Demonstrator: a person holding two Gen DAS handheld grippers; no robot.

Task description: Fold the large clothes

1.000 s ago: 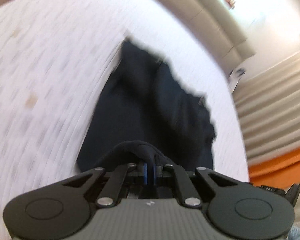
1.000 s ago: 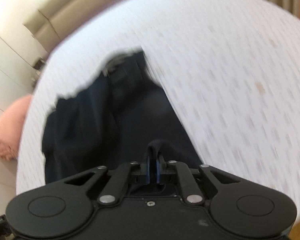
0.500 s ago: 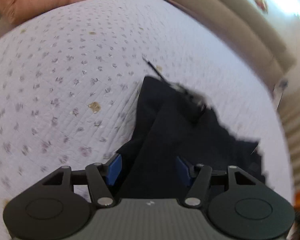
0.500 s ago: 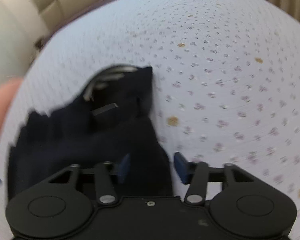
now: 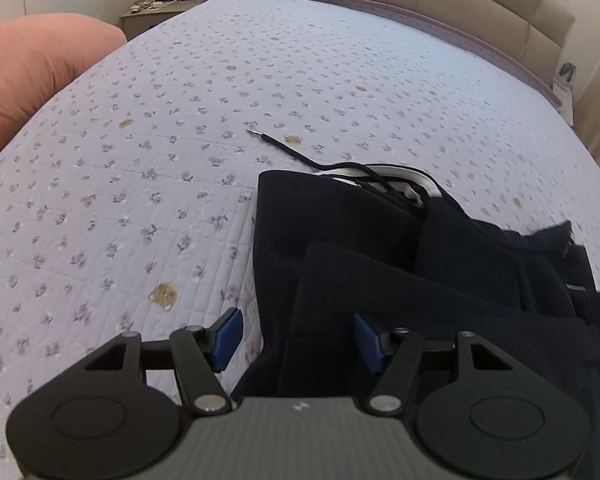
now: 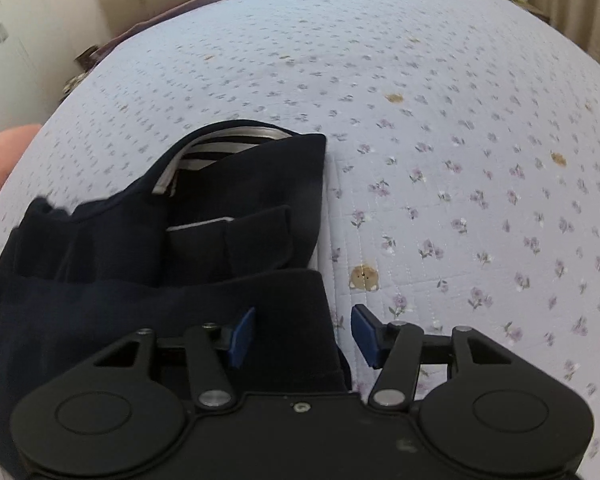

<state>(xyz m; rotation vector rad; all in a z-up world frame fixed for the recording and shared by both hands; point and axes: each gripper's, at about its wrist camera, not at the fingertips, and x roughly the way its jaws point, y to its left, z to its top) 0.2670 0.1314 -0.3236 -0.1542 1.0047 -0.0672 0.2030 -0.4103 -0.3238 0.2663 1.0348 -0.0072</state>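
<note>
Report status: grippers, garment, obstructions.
Left gripper open, right gripper open, both over the near folded edge. Dark garment folded on bedspread. Drawstring trails loose; no obstruction seen.

The folded garment (image 5: 440, 280) is lying on the bedspread (image 5: 180, 160), with its waistband (image 6: 220, 140) at the far end and its drawstring (image 5: 288, 152) being stretched out beyond it over the bedspread. The left gripper (image 5: 298, 338) is being held over the near left edge of the garment, the right gripper (image 6: 302, 336) over the near right edge. A cushion (image 5: 32, 68) is lying left of the bed; the headboard (image 5: 460, 0) is standing behind, a nightstand (image 5: 152, 16) beside it.
</note>
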